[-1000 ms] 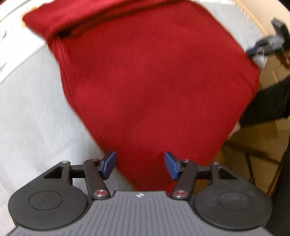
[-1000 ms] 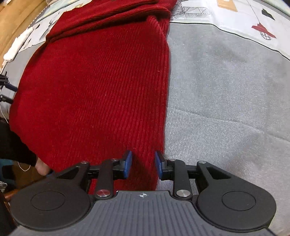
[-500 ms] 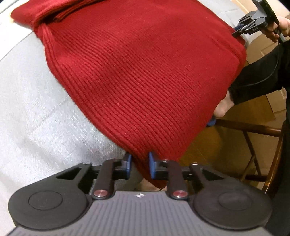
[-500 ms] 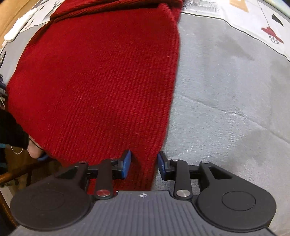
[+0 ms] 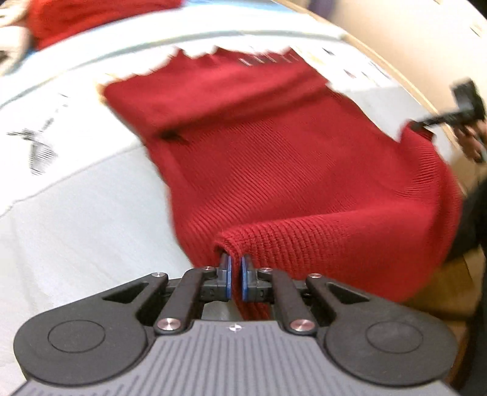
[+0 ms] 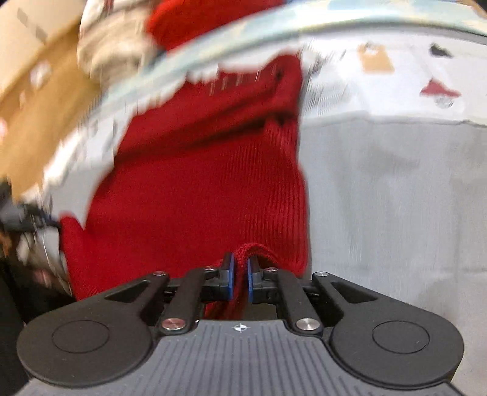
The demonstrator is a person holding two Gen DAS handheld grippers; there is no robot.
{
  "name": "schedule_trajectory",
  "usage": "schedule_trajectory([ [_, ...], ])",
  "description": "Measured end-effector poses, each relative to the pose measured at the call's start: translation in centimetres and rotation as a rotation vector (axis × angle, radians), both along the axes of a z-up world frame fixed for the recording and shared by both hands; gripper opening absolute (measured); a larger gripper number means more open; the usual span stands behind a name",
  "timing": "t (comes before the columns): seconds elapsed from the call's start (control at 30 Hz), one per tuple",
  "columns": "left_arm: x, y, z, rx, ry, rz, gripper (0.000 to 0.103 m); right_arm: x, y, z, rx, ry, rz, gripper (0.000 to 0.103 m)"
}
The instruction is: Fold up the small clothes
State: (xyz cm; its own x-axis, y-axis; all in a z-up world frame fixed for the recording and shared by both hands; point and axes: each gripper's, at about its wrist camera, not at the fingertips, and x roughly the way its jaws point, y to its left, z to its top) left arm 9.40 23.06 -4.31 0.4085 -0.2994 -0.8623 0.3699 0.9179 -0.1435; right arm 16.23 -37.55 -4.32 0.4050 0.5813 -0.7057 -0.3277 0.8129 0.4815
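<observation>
A red ribbed knit garment [image 5: 274, 158] lies on a grey cloth surface [image 5: 76, 219], its far part folded over. My left gripper [image 5: 235, 268] is shut on the garment's near hem corner and holds it lifted, so the edge curls up. In the right wrist view the same garment [image 6: 207, 189] shows, and my right gripper [image 6: 240, 269] is shut on its other near hem corner, also raised. The right gripper also shows far right in the left wrist view [image 5: 462, 109]. Both views are motion-blurred.
The grey cloth [image 6: 395, 198] has a printed border [image 6: 380, 61] at the far side. Another red cloth [image 5: 91, 18] and a pale bundle [image 6: 112, 45] lie beyond it. A wooden floor [image 6: 30, 115] lies past the left edge.
Both grippers have closed on the garment's near hem corners and lifted them up and forward. Half a second ago the jaws were still apart around the hem.
</observation>
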Motion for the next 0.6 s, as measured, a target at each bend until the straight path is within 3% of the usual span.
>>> schedule_trajectory([
  [0.2,4.2,0.6,0.9,0.073,-0.033,0.19,0.006,3.2,-0.7,1.0,0.01,-0.073,-0.206,0.007],
  [0.3,6.3,1.1,0.6,0.149,-0.001,0.3,0.0,5.0,-0.4,0.7,-0.017,-0.071,-0.281,0.007],
  [0.4,8.2,2.9,-0.6,0.15,0.094,0.436,0.0,6.6,0.2,0.1,-0.061,-0.041,-0.32,0.006],
  [0.5,9.3,3.4,-1.0,0.144,0.127,0.443,0.0,8.1,2.3,-0.9,-0.109,0.0,-0.325,0.006],
  [0.6,9.6,3.3,-0.7,0.078,0.129,0.425,0.001,9.5,3.6,-1.8,-0.165,0.035,-0.333,0.006],
])
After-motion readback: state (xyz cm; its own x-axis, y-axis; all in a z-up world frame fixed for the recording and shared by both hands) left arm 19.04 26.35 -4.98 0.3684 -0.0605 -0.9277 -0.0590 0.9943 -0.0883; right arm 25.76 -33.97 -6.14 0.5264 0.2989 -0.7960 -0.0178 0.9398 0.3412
